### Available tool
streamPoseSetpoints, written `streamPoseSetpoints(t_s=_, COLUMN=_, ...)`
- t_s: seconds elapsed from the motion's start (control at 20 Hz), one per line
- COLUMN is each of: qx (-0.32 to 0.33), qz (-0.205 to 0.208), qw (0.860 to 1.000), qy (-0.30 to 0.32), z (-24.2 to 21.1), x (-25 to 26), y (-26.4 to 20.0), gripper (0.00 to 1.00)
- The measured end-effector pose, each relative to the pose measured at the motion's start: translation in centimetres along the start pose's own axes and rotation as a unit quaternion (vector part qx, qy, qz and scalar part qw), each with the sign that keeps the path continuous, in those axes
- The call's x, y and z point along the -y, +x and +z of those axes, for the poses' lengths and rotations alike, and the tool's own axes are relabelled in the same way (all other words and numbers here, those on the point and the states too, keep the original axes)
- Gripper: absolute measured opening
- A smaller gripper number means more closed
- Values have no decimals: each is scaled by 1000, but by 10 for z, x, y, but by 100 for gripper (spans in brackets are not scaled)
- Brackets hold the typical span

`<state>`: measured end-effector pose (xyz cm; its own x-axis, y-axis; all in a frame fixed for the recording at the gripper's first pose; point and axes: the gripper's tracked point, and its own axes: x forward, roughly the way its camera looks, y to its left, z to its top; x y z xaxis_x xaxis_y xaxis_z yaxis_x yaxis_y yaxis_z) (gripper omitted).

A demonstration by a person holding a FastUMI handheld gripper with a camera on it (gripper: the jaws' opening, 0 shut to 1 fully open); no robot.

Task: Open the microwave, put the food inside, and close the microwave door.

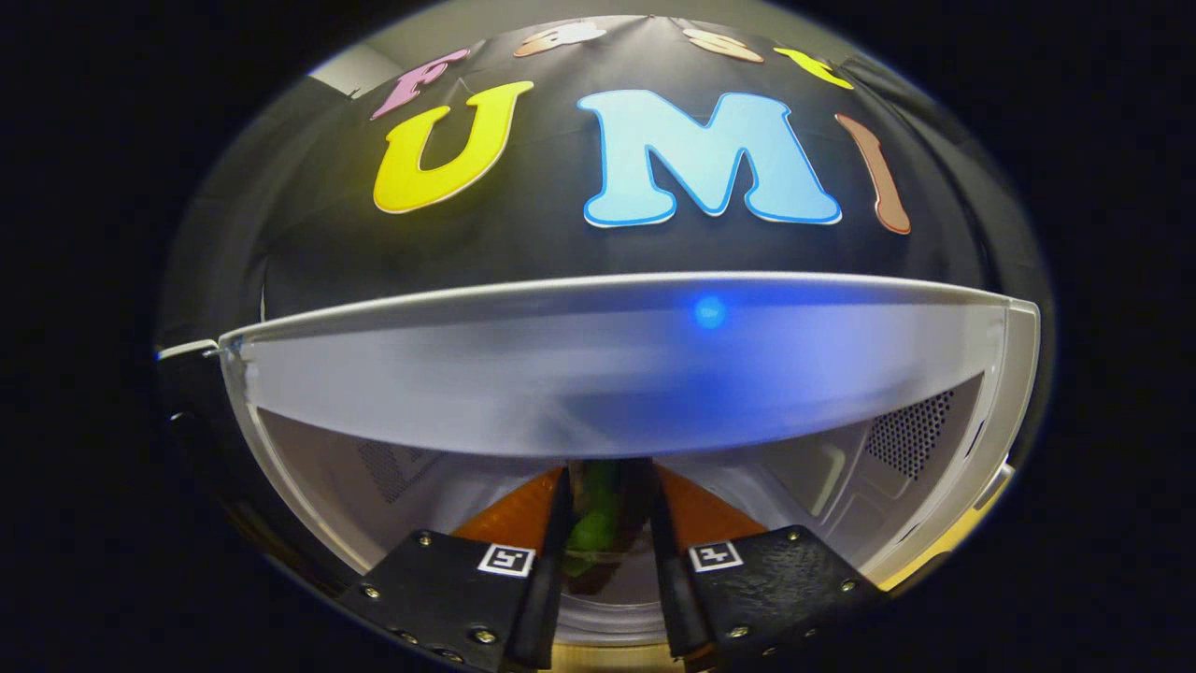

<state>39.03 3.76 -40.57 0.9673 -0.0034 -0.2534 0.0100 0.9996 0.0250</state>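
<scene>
Inside the microwave (934, 449), the fingers (607, 523) pinch half-hidden green food (593, 528) over an orange plate (509, 519).

no readable text, square marker tags (505, 560) on claw (605, 551), patterns only

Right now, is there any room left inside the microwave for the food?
Yes. The microwave has bare floor left and right of the orange plate. The middle is crowded: the tongs are closed on the green food over that plate.
</scene>
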Motion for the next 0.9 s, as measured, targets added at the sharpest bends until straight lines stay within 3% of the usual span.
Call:
streamPoseSetpoints(t_s=0.2, qx=8, qz=-69, qw=995, qy=-73, z=6, x=37, y=0, gripper=68)
streamPoseSetpoints(t_s=0.25, qx=10, qz=-77, qw=993, qy=-90, z=6, x=42, y=-1, gripper=73)
streamPoseSetpoints(t_s=0.35, qx=-3, qz=-51, qw=995, qy=-89, z=-2, x=36, y=-5, gripper=85)
streamPoseSetpoints(t_s=0.7, qx=-8, qz=7, qw=996, qy=-85, z=0, x=15, y=-56, gripper=83)
streamPoseSetpoints(t_s=0.9, qx=1, qz=60, qw=997, qy=-46, z=17, x=-6, y=-117, gripper=83)
